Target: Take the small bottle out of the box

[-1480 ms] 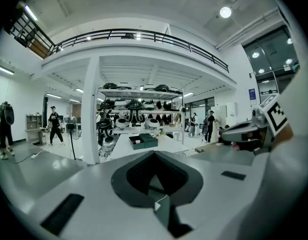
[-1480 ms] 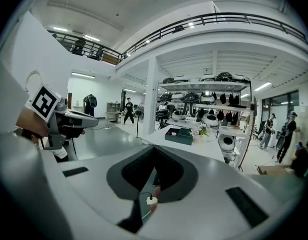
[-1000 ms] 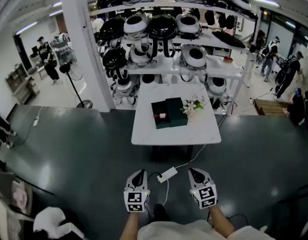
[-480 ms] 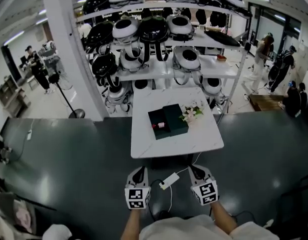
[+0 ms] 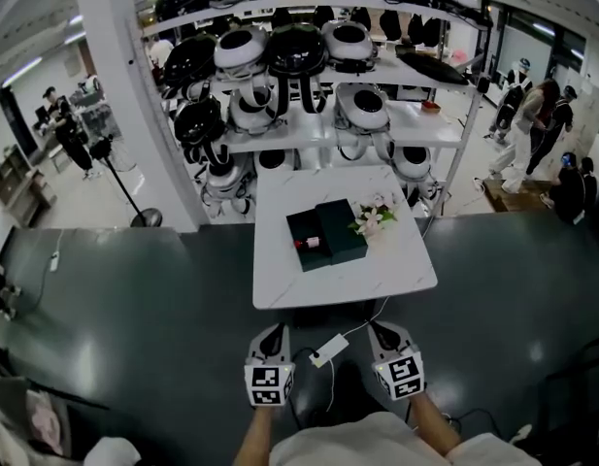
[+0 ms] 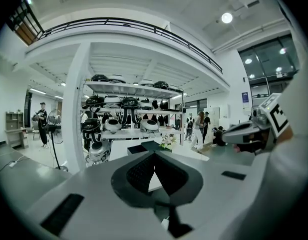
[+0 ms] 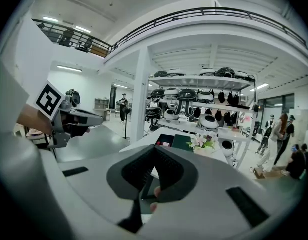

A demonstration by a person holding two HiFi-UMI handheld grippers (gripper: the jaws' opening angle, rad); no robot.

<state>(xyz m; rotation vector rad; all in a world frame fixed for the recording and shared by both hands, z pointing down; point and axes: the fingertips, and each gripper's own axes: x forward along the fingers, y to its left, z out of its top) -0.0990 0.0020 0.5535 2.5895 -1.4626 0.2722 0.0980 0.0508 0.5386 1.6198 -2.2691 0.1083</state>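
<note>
One open box (image 5: 301, 223) sits on one desk (image 5: 280, 284), well ahead of the fingers. Its one small bottle (image 5: 309, 244) lies crosswise, red end left. The left gripper (image 5: 273, 335) and right gripper (image 5: 381, 331) both have their fingers pressed together, empty.

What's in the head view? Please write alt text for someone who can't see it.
Seen from above, a left hand-held gripper and a right hand-held gripper, both shut and empty, point at a white table ahead. On it sit an open dark box holding a small bottle, and flowers. Loaded shelves stand behind.
</note>
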